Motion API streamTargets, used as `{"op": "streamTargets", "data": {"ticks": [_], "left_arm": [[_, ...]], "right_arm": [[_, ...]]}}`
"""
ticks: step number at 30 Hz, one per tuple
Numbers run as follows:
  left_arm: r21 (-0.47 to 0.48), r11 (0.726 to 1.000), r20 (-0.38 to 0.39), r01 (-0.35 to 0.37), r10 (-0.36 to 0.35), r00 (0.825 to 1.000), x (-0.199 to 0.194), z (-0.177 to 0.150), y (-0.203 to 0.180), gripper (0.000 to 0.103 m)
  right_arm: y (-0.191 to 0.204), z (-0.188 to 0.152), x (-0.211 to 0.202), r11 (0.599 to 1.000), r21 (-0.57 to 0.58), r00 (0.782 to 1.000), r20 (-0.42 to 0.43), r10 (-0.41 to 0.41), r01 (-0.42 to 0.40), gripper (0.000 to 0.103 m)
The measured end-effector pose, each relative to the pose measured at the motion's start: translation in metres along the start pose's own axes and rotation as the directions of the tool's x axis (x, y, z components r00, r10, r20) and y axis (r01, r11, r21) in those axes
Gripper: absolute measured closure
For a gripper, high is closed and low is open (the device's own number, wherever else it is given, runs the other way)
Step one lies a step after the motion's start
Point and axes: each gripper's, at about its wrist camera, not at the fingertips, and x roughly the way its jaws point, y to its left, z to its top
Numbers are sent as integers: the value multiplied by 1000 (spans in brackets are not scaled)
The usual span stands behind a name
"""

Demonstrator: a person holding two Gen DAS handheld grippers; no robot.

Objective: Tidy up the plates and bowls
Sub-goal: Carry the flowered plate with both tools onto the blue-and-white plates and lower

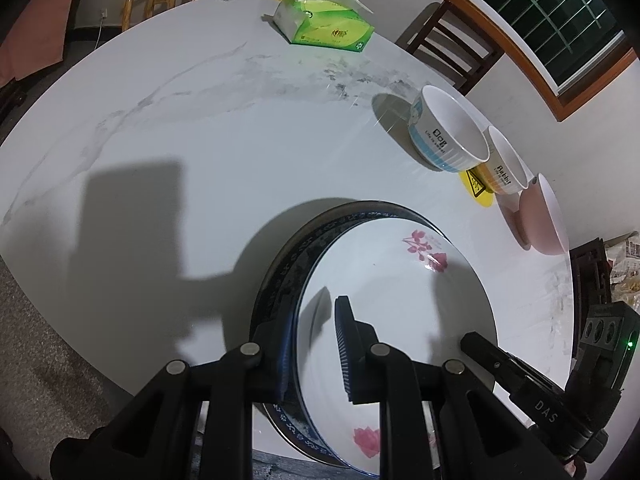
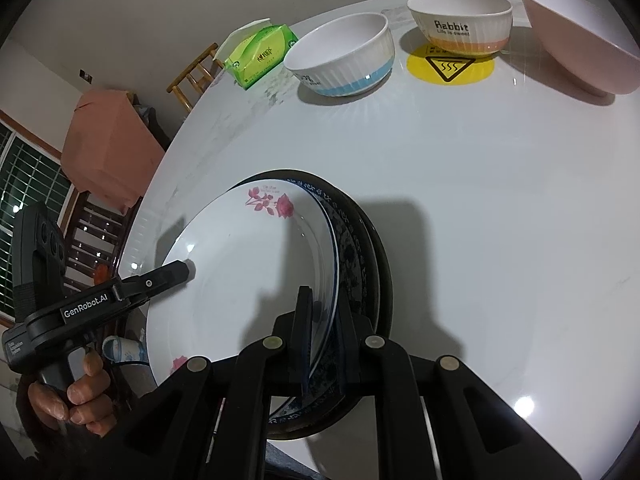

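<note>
1. White, rose-printed plate (image 2: 240, 280) is sitting atop a blue-patterned plate (image 2: 352, 256) and a dark one near the table (image 2: 500, 200) edge.
2. Left gripper (image 1: 316, 344) and right gripper (image 2: 324, 344) are each clamping opposite rims of the stack.
3. Three bowls — blue-banded bowl (image 2: 340, 56), Rabbit bowl (image 2: 460, 20), pink bowl (image 2: 580, 36) — are standing unstacked beyond; that seemingly remains.

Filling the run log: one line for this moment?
left tool: gripping plate stack rim | right tool: gripping opposite rim | bowls: unstacked
</note>
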Motion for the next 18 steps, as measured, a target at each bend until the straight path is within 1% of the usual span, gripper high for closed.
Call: {"op": "streamTargets", "data": {"ticks": [10,18], "left_arm": [[18,999,-3,-27,27,1000,4,0,2,84],[28,998,-9,-48,48,999,5,2,-1,84]], "right_arm": [[4,-2,4,1000,-9,1000,-20,-8,8,91],[7,-2,6,999,-20,999,-31,-41,40,89]]}}
